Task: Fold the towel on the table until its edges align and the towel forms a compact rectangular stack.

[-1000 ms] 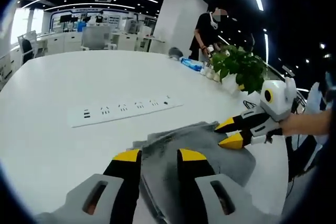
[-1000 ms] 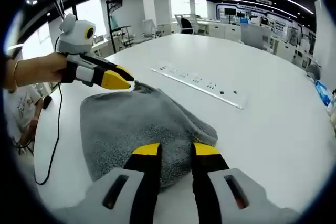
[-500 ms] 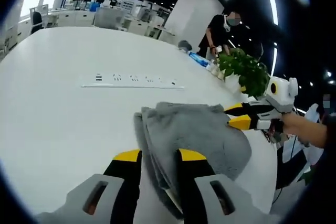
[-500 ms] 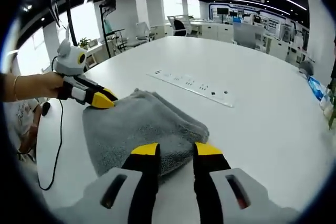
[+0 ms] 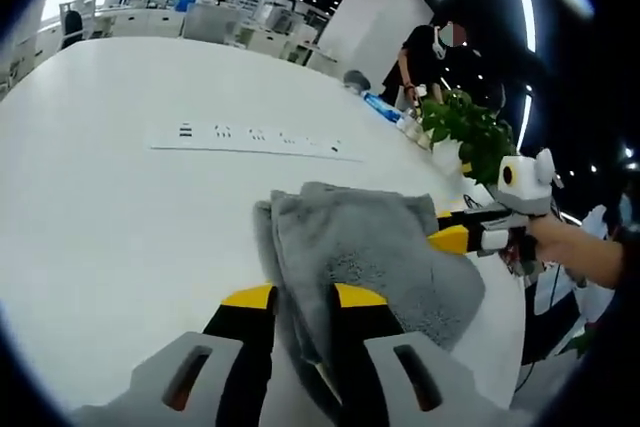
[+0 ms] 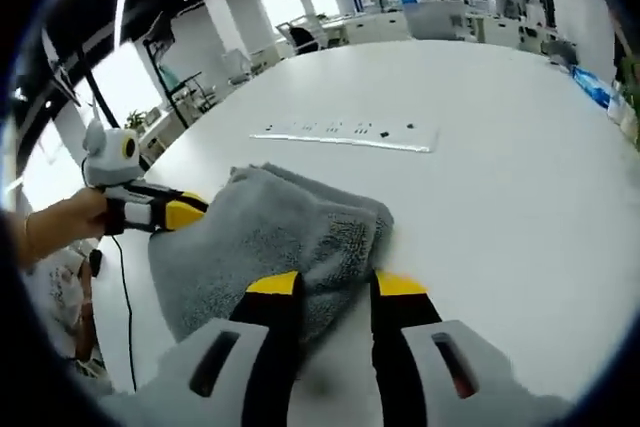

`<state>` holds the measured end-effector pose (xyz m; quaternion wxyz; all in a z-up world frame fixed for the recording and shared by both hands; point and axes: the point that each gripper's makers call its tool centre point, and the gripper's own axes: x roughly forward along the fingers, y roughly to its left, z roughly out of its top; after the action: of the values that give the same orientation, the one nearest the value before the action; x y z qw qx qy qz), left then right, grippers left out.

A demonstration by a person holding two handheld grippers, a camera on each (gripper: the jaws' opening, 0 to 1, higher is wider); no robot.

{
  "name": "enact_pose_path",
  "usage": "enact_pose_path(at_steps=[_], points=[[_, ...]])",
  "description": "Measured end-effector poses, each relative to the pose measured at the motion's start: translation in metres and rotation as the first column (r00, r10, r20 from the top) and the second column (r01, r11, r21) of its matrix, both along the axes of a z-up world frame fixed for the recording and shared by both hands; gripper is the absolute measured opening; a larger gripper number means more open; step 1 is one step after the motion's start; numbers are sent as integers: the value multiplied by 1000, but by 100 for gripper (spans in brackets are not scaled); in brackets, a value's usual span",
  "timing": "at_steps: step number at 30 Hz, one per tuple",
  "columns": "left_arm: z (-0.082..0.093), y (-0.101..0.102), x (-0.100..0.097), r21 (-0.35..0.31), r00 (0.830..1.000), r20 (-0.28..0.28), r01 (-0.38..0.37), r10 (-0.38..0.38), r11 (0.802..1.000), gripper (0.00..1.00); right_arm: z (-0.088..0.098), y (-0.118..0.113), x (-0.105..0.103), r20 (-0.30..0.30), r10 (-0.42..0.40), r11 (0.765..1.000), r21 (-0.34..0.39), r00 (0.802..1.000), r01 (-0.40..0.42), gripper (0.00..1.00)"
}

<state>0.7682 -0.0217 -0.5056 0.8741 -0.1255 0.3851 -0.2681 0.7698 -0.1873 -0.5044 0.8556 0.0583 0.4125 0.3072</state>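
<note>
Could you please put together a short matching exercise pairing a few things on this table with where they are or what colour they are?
Things:
1. towel
2. power strip
3. potted plant
4. right gripper

Descriptions:
A. white, flat on the table beyond the towel
B. green leaves, near the table's far edge
C. grey, folded in layers on the white table
D. yellow tips at the towel's edge

Pairs: 1-C, 2-A, 3-B, 4-D

Fluffy grey cloth towel [image 5: 370, 252] on smooth white table [image 5: 110, 197].
</note>
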Motion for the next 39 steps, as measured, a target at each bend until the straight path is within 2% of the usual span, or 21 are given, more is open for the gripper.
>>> enact_pose_path(at_steps=[4,7,10,16,17,23,29,33,39], points=[[-4,2,3,-18,1000,-13,-17,17,1000,17,-3,-4,3,-57,-48,997,64,997,52,21],[-5,-1,2,-26,1000,-20,-24,23,999,12,-2,-1,2,-59,-46,996,70,997,50,15],[-5,-4,2,-4,1000,-16,-25,25,1000,9,-1,2,4,-54,-42,997,55,998,45,9],[-4,-1,0,2,998,-35,-55,55,998,5,0,2,4,-88,-98,992,67,991,104,5],[-4,-1,-1,-4,997,-39,-62,62,998,4,2,2,2,-79,-98,993,65,992,103,5],[-1,-9,-10,-20,996,-49,-78,77,997,4,5,-2,-1,-94,-111,991,67,989,117,4],[5,-17,-20,-8,997,-44,-59,59,998,4,6,-7,-6,-102,-100,993,58,990,106,4],[6,-20,-27,-12,997,-49,-55,54,998,4,12,-12,-18,-108,-96,993,55,990,102,5],[7,-28,-54,-13,997,-62,-49,48,999,4,8,-18,-35,-123,-86,995,43,989,92,5]])
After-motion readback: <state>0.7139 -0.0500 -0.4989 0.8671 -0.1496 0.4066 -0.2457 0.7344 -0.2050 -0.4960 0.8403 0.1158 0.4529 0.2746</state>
